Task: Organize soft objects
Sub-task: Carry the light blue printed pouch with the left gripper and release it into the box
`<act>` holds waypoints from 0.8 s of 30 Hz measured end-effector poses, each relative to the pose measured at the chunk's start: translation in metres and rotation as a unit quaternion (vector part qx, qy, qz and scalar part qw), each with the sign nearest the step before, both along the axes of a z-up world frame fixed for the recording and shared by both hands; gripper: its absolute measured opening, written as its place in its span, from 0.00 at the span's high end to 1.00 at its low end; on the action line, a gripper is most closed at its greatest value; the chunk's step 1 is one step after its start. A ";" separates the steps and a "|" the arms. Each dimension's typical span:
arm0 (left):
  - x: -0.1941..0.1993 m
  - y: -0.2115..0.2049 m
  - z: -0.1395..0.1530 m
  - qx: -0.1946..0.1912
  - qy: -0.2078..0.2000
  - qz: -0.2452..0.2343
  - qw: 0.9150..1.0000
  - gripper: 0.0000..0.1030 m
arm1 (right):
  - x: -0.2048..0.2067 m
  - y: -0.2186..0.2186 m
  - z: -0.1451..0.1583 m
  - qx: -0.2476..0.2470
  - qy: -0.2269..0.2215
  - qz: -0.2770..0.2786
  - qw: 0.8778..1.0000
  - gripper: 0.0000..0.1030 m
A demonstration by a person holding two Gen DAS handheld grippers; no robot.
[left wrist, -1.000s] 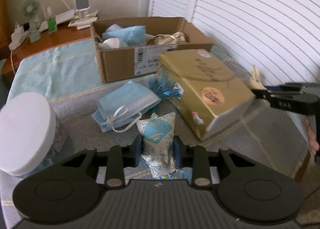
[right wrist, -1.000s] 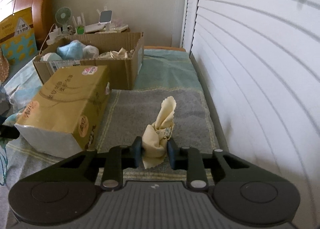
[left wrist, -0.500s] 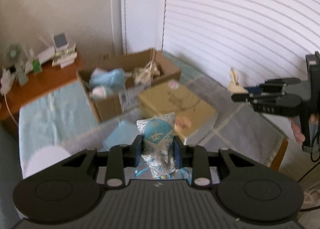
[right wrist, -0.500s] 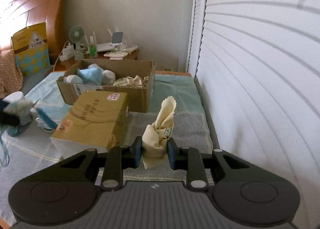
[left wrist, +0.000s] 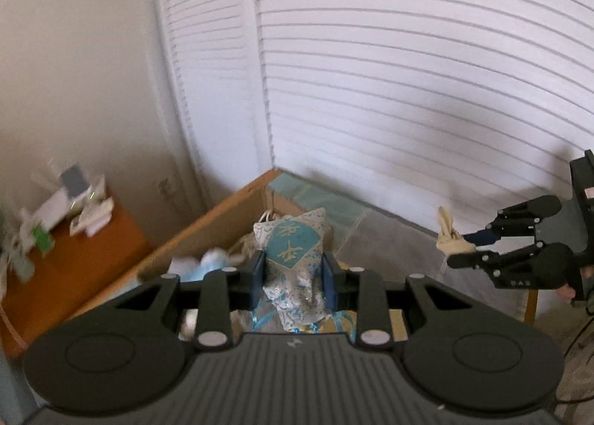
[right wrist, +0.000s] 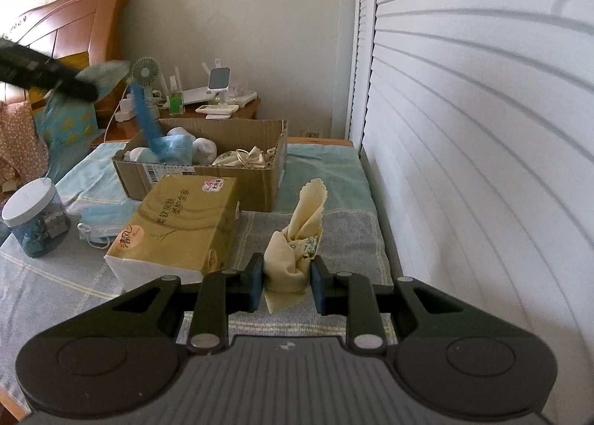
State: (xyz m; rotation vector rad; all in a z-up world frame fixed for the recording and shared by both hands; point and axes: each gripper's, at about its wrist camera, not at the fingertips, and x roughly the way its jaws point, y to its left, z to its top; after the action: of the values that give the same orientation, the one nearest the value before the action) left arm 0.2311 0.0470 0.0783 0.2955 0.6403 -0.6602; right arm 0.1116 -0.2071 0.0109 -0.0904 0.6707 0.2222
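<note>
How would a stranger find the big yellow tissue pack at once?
Look at the open cardboard box on the bed. Directly in front of it lies the tissue pack: a golden-yellow block with dark Chinese characters and white ends, the only boxy, printed thing among soft blue masks.

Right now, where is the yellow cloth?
Right wrist view: the yellow cloth is pinched in the right tool, held above the grey blanket, right of the tissue pack.

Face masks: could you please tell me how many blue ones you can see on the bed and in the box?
2 that I can see: one face mask lying on the bed left of the tissue pack, one in the cardboard box at. More may be hidden.
</note>
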 end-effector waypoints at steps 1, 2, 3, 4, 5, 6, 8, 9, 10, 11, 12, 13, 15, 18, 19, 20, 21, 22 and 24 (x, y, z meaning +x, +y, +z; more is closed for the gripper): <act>0.007 -0.003 0.002 0.003 -0.004 -0.013 1.000 0.71 | 0.000 0.000 0.000 0.001 0.000 -0.001 1.000 0.71; 0.015 -0.006 0.003 0.007 -0.006 -0.027 1.000 0.70 | 0.001 -0.001 -0.001 0.002 0.001 -0.001 1.000 0.71; 0.021 -0.009 0.003 0.010 -0.008 -0.037 0.999 0.71 | 0.002 -0.001 -0.001 0.003 0.002 -0.002 1.000 0.71; 0.028 -0.012 0.003 0.014 -0.008 -0.048 0.999 0.70 | 0.003 -0.002 -0.002 0.003 0.003 -0.005 1.000 0.71; 0.035 -0.016 0.003 0.020 -0.012 -0.058 0.998 0.70 | 0.004 -0.002 -0.002 0.004 0.004 -0.006 1.000 0.71; 0.038 -0.020 0.002 0.027 -0.015 -0.064 0.997 0.70 | 0.005 -0.003 -0.003 0.005 0.005 -0.006 1.000 0.71; 0.048 -0.027 -0.001 0.035 -0.013 -0.074 0.997 0.70 | 0.007 -0.004 -0.004 0.005 0.008 -0.009 1.000 0.71; 0.053 -0.031 -0.003 0.039 -0.011 -0.082 0.996 0.70 | 0.009 -0.004 -0.005 0.005 0.009 -0.011 1.000 0.71; 0.056 -0.033 -0.004 0.045 -0.014 -0.088 0.995 0.70 | 0.010 -0.005 -0.006 0.006 0.010 -0.013 1.000 0.71; 0.062 -0.038 -0.008 0.056 -0.021 -0.095 0.994 0.70 | 0.011 -0.005 -0.006 0.008 0.012 -0.015 1.000 0.71; 0.065 -0.040 -0.009 0.065 -0.027 -0.101 0.992 0.70 | 0.012 -0.005 -0.007 0.010 0.013 -0.016 1.000 0.71; 0.068 -0.043 -0.013 0.075 -0.035 -0.106 0.991 0.70 | 0.014 -0.005 -0.008 0.010 0.014 -0.017 1.000 0.71; 0.075 -0.050 -0.021 0.092 -0.045 -0.116 0.988 0.70 | 0.016 -0.006 -0.010 0.010 0.016 -0.020 1.000 0.71; 0.083 -0.059 -0.034 0.121 -0.063 -0.119 0.984 0.70 | 0.019 -0.009 -0.012 0.012 0.020 -0.025 0.999 0.71; 0.085 -0.061 -0.039 0.129 -0.069 -0.115 0.982 0.70 | 0.020 -0.010 -0.012 0.012 0.022 -0.027 0.999 0.71; 0.086 -0.062 -0.044 0.133 -0.071 -0.116 0.982 0.70 | 0.021 -0.010 -0.013 0.013 0.023 -0.027 0.999 0.71; 0.087 -0.063 -0.048 0.140 -0.075 -0.117 0.980 0.70 | 0.021 -0.011 -0.013 0.014 0.024 -0.028 0.999 0.71; 0.086 -0.065 -0.053 0.146 -0.082 -0.115 0.979 0.70 | 0.021 -0.011 -0.014 0.015 0.024 -0.028 0.999 0.71; 0.085 -0.066 -0.058 0.153 -0.089 -0.114 0.977 0.61 | 0.022 -0.012 -0.014 0.016 0.026 -0.028 0.999 0.71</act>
State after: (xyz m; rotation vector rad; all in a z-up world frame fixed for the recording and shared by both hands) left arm 0.3166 -0.0195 0.0199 0.7163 0.5390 -0.7448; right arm 0.1336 -0.2190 -0.0036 -0.0352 0.7204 0.1815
